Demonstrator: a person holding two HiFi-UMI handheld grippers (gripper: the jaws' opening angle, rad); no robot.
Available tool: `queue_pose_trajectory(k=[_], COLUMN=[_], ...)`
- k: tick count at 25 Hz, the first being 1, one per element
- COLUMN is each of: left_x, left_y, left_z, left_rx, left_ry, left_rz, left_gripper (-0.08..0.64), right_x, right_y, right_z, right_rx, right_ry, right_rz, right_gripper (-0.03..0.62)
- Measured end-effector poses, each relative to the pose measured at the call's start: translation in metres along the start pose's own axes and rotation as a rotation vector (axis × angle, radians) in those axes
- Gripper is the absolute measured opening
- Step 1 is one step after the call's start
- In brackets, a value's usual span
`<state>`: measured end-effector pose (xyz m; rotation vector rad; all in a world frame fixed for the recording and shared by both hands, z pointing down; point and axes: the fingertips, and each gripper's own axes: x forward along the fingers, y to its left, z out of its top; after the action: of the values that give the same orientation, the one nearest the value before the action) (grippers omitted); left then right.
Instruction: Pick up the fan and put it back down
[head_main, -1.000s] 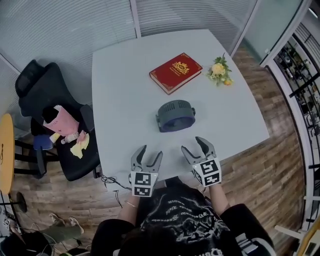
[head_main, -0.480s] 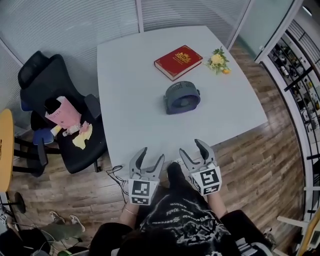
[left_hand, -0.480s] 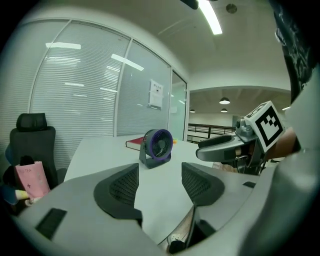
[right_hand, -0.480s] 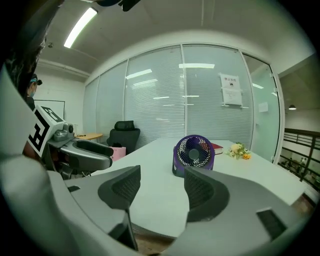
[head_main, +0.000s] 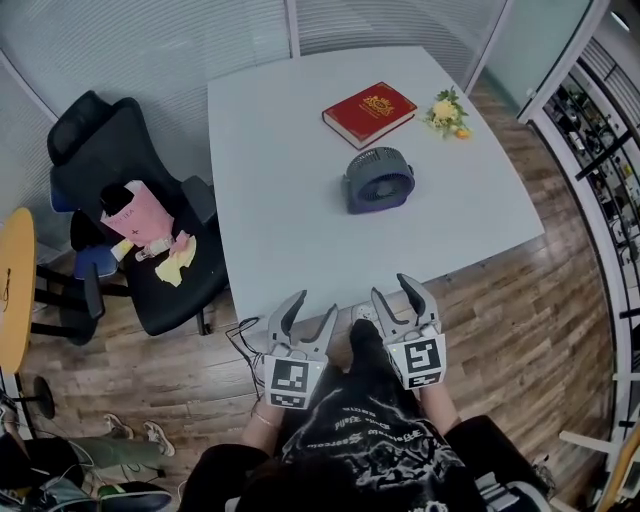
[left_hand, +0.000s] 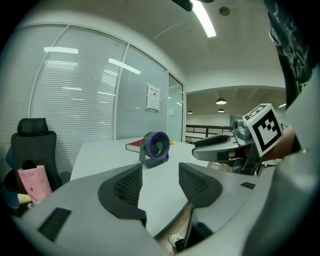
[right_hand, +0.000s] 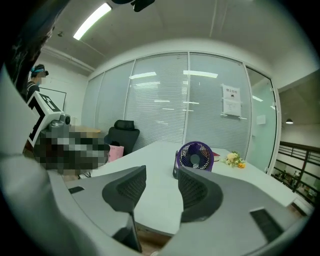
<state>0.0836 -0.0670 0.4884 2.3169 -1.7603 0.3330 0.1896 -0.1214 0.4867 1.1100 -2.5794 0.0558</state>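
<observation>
Left gripper (head_main: 313, 306) was held low, pointed forward and slightly down, jaws apart, nothing between them. Right gripper (head_main: 392, 290) was just beside it, not touching, same tilt; jaws had just been closing partway, gap open, empty.

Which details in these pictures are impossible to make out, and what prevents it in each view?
1. Red book: in the head view the cover print is too small; in the right gripper view the fan hides most of it.
2. Notice on the glass wall: in both gripper views the text is too small.
3. Things beside the pink bag on the chair: in the head view they are too small to name.
</observation>
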Motion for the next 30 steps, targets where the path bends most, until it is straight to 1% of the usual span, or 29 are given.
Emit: queue_pose_trajectory(k=[2,5,6,7,8,10,13,16,22,30], left_x=[-0.003,-0.004,-0.004,-0.004,-0.003,-0.001,0.003,0.005,0.009,0.013], left_y=[0.003,0.003,0.003,0.003,0.003,0.004,0.005,0.011,0.021,0.026], left_z=[0.002,0.008,0.011,0.012,0.012,0.013,0.021,0.026,0.025,0.022], left_rx=[-0.015,-0.078,-0.083,-0.078,-0.069,-0.061,-0.088,-0.102,-0.087,-0.050], left_ry=[-0.013,-0.040,-0.049,-0.056,-0.060,-0.062,-0.076,-0.085,-0.062,-0.059], left_rz=[0.011,-0.015,-0.018,-0.016,-0.013,-0.017,-0.038,-0.026,0.009,0.009], left_gripper=[0.153,0.073,0.054,0.030,0.024,0.020,0.020,0.019,0.018,0.018], right_x=[0.001,0.001,0.002,0.003,0.004,0.008,0.013,0.017,0.026,0.031], right_y=[0.003,0.003,0.001,0.000,0.000,0.000,0.000,-0.002,-0.003,-0.002], right_z=[0.005,0.012,0.015,0.017,0.017,0.019,0.024,0.027,0.032,0.033], right_rx=[-0.013,-0.016,-0.015,-0.014,-0.014,-0.017,-0.020,-0.032,-0.051,-0.063], right_ry=[-0.003,-0.024,-0.032,-0.037,-0.036,-0.032,-0.042,-0.048,-0.050,-0.051], right_rz=[0.004,0.010,0.010,0.010,0.014,0.031,0.051,0.054,0.056,0.047], right_gripper=[0.190,0.119,0.088,0.043,0.010,0.009,0.009,0.008,0.008,0.006])
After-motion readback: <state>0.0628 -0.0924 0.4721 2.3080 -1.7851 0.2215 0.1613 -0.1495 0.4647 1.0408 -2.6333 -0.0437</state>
